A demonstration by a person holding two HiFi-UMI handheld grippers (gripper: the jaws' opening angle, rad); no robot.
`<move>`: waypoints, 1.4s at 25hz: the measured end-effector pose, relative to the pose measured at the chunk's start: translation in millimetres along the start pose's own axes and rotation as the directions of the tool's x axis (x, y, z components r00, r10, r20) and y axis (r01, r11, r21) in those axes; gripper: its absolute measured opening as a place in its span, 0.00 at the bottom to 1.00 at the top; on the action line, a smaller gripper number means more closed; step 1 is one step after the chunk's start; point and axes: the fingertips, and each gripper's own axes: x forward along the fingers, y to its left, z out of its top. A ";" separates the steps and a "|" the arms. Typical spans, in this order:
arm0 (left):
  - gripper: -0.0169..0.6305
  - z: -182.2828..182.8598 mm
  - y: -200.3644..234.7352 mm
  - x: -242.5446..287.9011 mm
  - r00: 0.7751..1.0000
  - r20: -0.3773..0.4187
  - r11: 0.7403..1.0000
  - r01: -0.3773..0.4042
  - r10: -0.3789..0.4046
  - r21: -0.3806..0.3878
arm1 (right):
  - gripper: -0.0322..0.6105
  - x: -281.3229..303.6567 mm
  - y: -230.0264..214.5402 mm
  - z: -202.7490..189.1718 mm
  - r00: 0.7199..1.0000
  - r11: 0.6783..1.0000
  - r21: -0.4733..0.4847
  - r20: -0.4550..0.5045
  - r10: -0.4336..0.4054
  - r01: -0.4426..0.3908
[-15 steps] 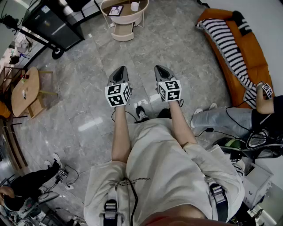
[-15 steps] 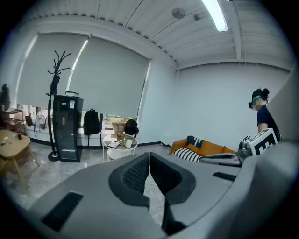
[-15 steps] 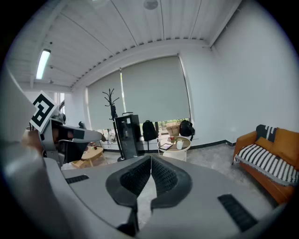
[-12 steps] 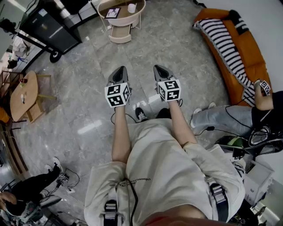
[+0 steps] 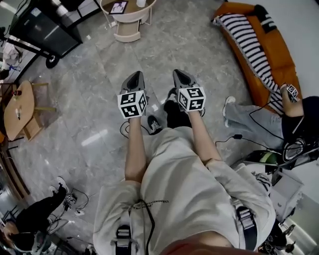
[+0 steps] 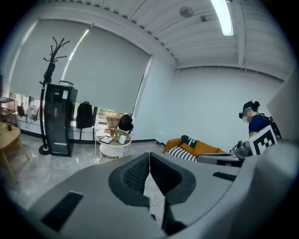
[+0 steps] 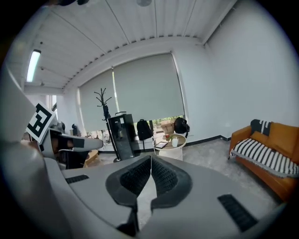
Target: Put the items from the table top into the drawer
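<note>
A small round white table [image 5: 132, 18] stands at the far end of the grey marble floor, with a tablet [image 5: 118, 7] and a white cup [image 5: 141, 2] on its top. The left gripper view shows that table [image 6: 113, 144] ahead at the left, and the right gripper view shows it [image 7: 180, 145] ahead, right of middle. My left gripper [image 5: 133, 77] and right gripper [image 5: 180, 74] are held side by side in front of me, well short of the table. Both are shut with nothing between the pads, as the left gripper view [image 6: 149, 154] and the right gripper view [image 7: 151, 158] confirm. No drawer shows.
An orange sofa [image 5: 269, 55] with a striped blanket lines the right side. A black cabinet on wheels [image 5: 42, 30] and a wooden side table [image 5: 17, 107] stand at the left. One person sits at the right [image 5: 299, 117], another at the lower left [image 5: 30, 221]. Cables trail on the floor.
The round table, the sofa and the cabinet have slid toward the top of the head view as I step forward. Both grippers stay shut, side by side.
</note>
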 end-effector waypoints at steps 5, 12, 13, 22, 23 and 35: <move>0.06 7.9 16.9 33.9 1.000 -0.020 1.000 -0.002 0.002 0.006 | 0.10 37.5 -14.9 4.8 1.000 0.997 0.080 0.004 0.000 0.000; 0.06 45.5 36.8 110.7 0.999 -0.047 0.999 0.002 0.000 0.053 | 0.10 111.1 -47.3 39.1 0.996 0.991 0.106 0.013 0.084 -0.085; 0.06 53.5 38.3 123.2 0.999 -0.051 0.998 0.006 -0.002 0.064 | 0.10 122.9 -55.9 46.6 0.996 0.989 0.119 0.020 0.084 -0.085; 0.06 131.1 42.3 224.6 0.998 -0.059 0.988 0.016 -0.007 0.151 | 0.10 220.7 -134.2 120.3 0.992 0.973 0.209 0.097 0.077 -0.096; 0.06 135.8 42.8 233.9 0.998 -0.060 0.988 0.019 -0.010 0.155 | 0.10 228.5 -141.3 125.8 0.992 0.972 0.213 0.101 0.079 -0.099; 0.06 167.2 80.7 307.0 0.996 -0.053 0.990 -0.064 0.071 0.127 | 0.10 274.1 -205.0 151.0 0.993 0.973 0.202 0.074 0.097 -0.111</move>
